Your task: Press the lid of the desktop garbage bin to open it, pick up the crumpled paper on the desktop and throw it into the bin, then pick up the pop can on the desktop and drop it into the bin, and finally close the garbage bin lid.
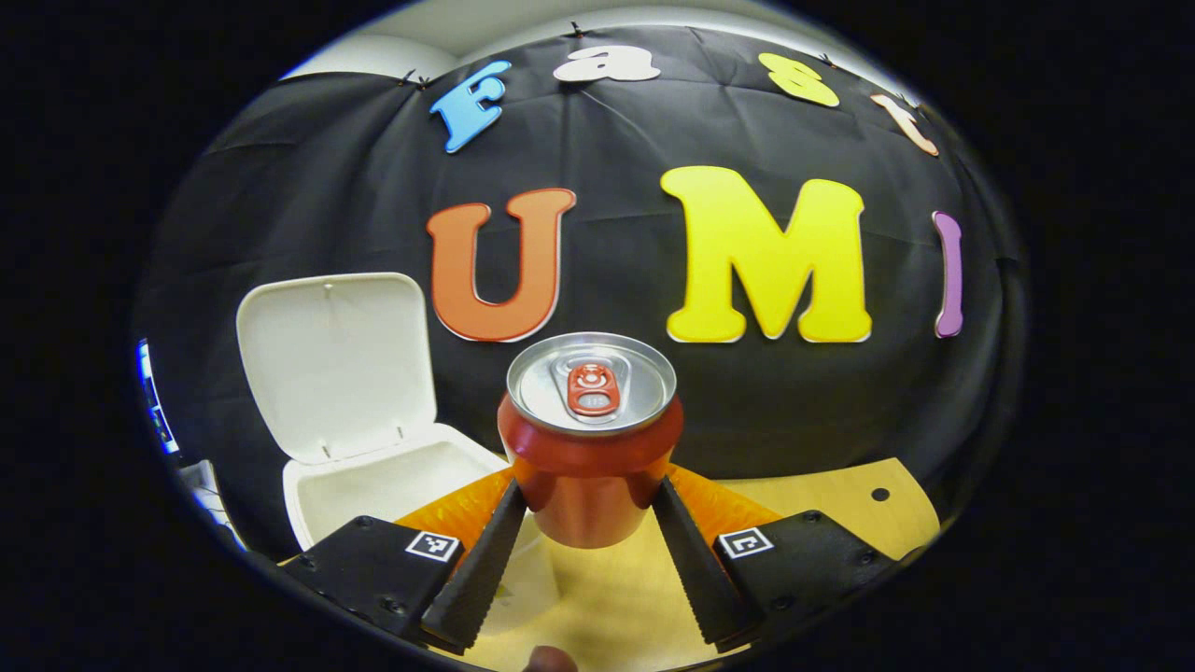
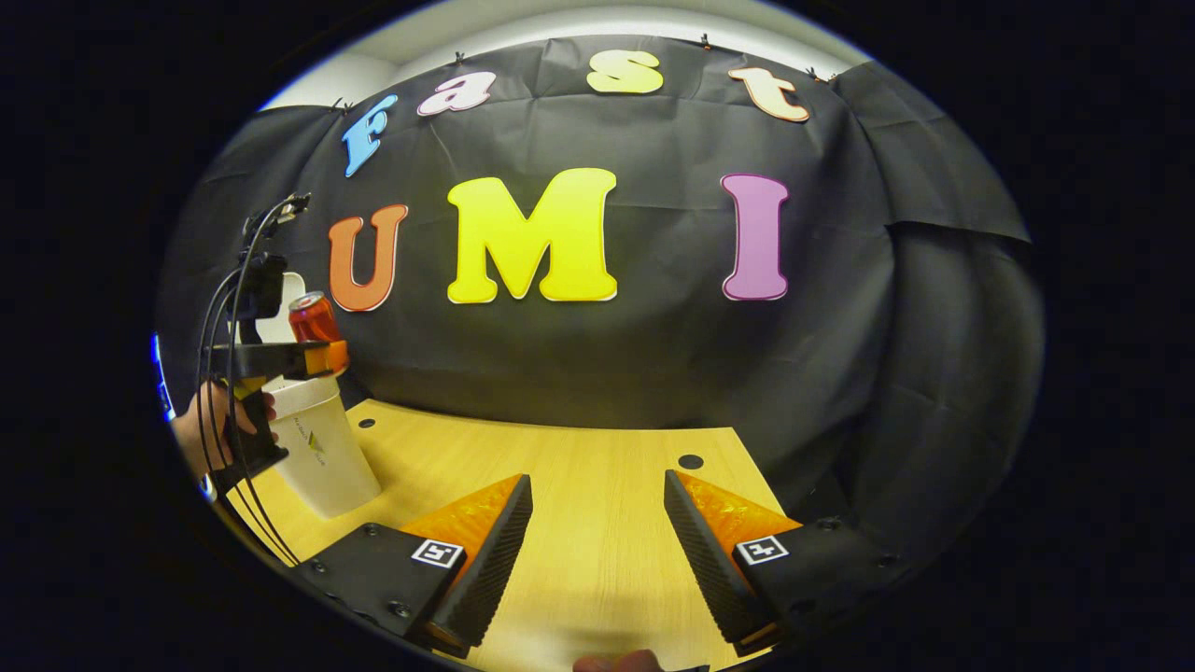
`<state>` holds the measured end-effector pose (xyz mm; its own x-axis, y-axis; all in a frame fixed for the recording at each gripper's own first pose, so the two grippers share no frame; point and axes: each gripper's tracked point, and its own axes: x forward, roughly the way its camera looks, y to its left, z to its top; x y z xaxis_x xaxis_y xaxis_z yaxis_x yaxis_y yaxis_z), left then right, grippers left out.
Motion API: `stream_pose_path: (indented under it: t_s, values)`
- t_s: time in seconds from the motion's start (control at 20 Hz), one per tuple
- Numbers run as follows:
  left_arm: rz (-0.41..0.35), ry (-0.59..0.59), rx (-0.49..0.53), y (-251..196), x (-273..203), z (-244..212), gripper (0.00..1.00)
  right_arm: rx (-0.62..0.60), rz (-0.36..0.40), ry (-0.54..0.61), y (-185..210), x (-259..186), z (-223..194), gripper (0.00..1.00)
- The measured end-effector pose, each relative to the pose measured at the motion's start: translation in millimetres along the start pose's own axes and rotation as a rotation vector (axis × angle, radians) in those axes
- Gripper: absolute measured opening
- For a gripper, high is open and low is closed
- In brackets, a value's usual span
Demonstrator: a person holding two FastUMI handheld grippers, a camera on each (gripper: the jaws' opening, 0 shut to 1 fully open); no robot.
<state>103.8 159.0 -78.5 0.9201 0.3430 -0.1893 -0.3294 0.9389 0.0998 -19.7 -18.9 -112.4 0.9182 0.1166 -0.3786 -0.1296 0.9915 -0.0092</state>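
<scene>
Left gripper (image 1: 590, 523) fingers are clamping the pop can (image 1: 590, 448), upright.
Open-lidded bin (image 1: 373, 467) is standing at 10 o'clock on the bench (image 2: 579, 504); right gripper (image 2: 597, 523) fingers are spread, holding nothing.
</scene>
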Motion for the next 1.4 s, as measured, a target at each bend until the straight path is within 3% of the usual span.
stream_pose_path:
  t_s: [0.3,0.55,1.05,1.25,1.4]
  values:
    - [0.155,0.042,-0.012,84.5,13.9,-8.7,0.85,-0.002,0.047,0.013,28.3,14.1,2.1,0.90]
    - [0.235,0.107,-0.024,131.6,22.0,-36.9,0.85,-0.014,0.087,0.012,55.9,25.1,9.9,0.90]
    - [0.286,0.106,-0.092,141.2,20.7,-38.6,0.89,-0.056,0.121,0.020,69.8,30.9,14.0,0.90]
    - [0.343,0.077,-0.097,145.5,9.7,-16.7,0.89,-0.051,0.144,0.024,73.6,30.1,14.2,0.90]
    - [0.339,0.021,-0.080,139.8,6.9,17.3,0.88,-0.036,0.157,0.019,73.8,26.8,19.1,0.90]
